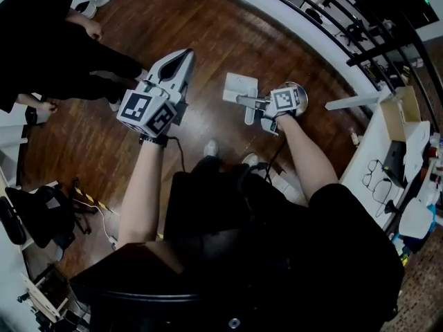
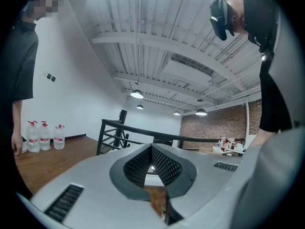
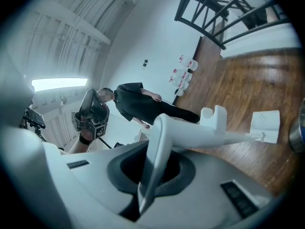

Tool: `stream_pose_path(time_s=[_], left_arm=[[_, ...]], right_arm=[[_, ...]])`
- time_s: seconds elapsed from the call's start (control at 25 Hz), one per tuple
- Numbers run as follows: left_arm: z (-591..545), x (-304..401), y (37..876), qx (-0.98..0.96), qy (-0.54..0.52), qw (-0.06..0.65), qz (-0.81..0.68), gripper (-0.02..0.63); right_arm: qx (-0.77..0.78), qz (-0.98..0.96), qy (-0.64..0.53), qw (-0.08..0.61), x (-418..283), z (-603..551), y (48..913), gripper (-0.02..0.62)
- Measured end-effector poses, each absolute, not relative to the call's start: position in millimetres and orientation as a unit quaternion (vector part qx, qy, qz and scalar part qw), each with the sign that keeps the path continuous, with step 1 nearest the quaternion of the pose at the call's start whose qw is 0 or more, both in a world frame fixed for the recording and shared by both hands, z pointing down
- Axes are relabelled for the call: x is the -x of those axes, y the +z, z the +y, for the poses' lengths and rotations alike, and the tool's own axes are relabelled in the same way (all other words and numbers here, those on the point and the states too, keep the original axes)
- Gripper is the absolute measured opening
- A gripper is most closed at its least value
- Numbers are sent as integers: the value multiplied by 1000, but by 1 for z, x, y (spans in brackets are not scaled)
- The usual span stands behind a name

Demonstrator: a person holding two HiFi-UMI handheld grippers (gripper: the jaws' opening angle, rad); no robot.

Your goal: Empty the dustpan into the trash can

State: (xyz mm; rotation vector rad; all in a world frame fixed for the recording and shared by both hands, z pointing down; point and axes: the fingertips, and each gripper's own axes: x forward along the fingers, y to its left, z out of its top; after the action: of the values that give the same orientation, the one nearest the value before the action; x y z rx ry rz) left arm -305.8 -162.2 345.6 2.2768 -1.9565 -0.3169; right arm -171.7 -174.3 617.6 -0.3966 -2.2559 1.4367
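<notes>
My right gripper (image 1: 257,105) is shut on the handle of a white dustpan (image 1: 239,87), held low over the wooden floor. In the right gripper view the handle (image 3: 190,135) runs out from between the jaws to the pan (image 3: 265,125). A silver trash can (image 1: 303,97) stands right beside that gripper, half hidden by its marker cube; a grey edge (image 3: 299,135) at the frame's right may be it. My left gripper (image 1: 185,55) is raised to the left of the pan, shut and holding nothing (image 2: 151,149). What lies in the pan I cannot see.
A person in black (image 1: 55,47) crouches at the upper left. Water bottles (image 2: 44,136) stand by the far wall. A black railing (image 1: 332,19) curves along the top right, a white table (image 1: 377,161) with a cardboard box (image 1: 401,106) stands at right, a black chair (image 1: 28,220) at lower left.
</notes>
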Motion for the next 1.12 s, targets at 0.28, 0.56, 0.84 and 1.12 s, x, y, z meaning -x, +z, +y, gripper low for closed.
stream_pose_path(time_s=[0.28,0.56,0.84,1.12], left_arm=[[-182,285,350,-779,-106,70,-615,3],[-214,255,365,-809,-121,107,-566,56],[-254,212,385,-836,-140,159,-505,79],[-288,154,406,-861,-142,211,-441,122]], right_arm=[[134,-827,513,187,175,-184,580,21],[133,-853,473,176,163,-192,518,31],[91,-876,454,135,140,-220,447,32],[60,-893,432,116,99,-233,401,34]])
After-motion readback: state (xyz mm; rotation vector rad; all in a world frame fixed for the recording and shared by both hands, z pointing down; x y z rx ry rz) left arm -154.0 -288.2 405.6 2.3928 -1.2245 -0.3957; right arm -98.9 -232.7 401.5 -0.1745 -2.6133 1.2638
